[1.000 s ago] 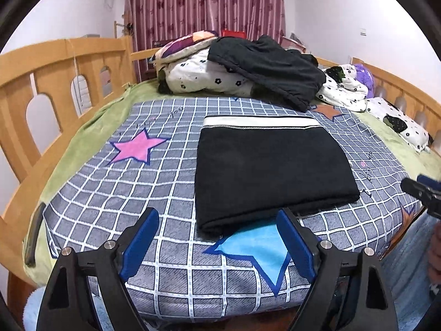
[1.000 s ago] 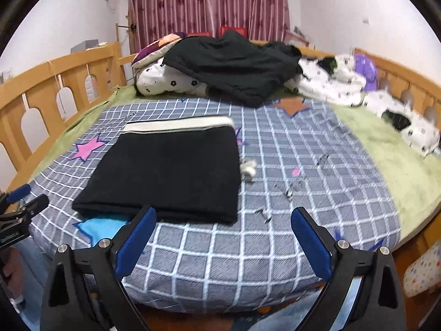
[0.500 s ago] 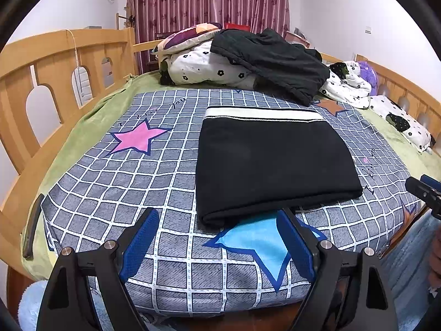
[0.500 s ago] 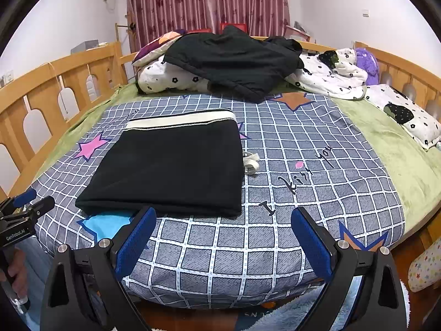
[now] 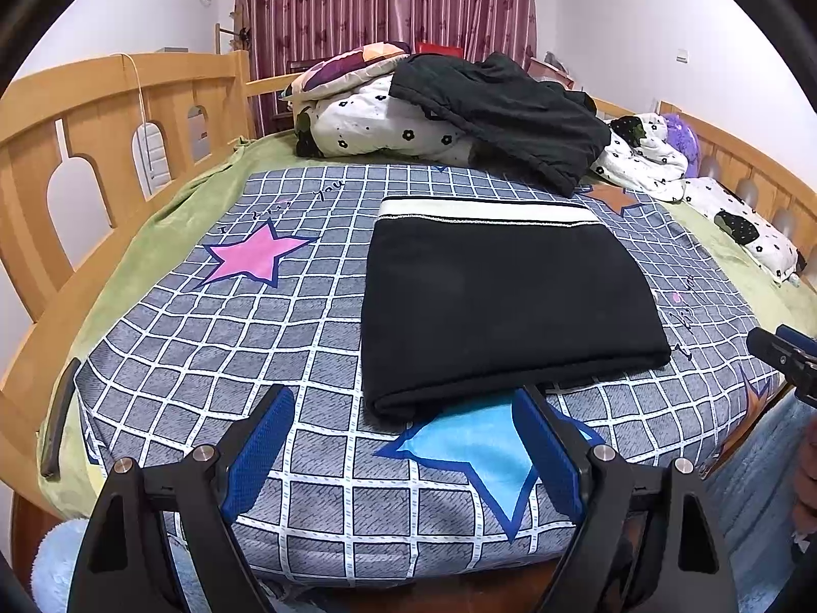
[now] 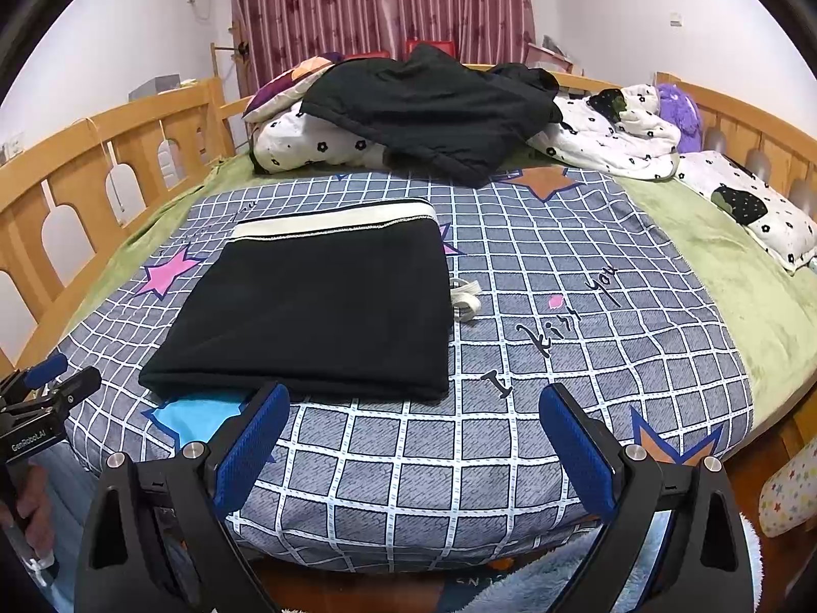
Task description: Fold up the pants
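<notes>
Left wrist view: pants (image 5: 505, 296) are seen folded into a flat black rectangle with a white waistband at the far end, laid on the checked bedspread (image 5: 245, 337) near the foot edge of the bed, fold edge just above the blue star (image 5: 480, 439). Left gripper (image 5: 403, 449) is held released, nothing between the jaws, short of the fold edge. In the right wrist view the right gripper (image 6: 413, 452) is likewise held wide and empty, clear of the pants. A white drawstring (image 6: 465, 301) is left poking out at the right side. Folding is judged essentially done; only tidying, if any, is left
</notes>
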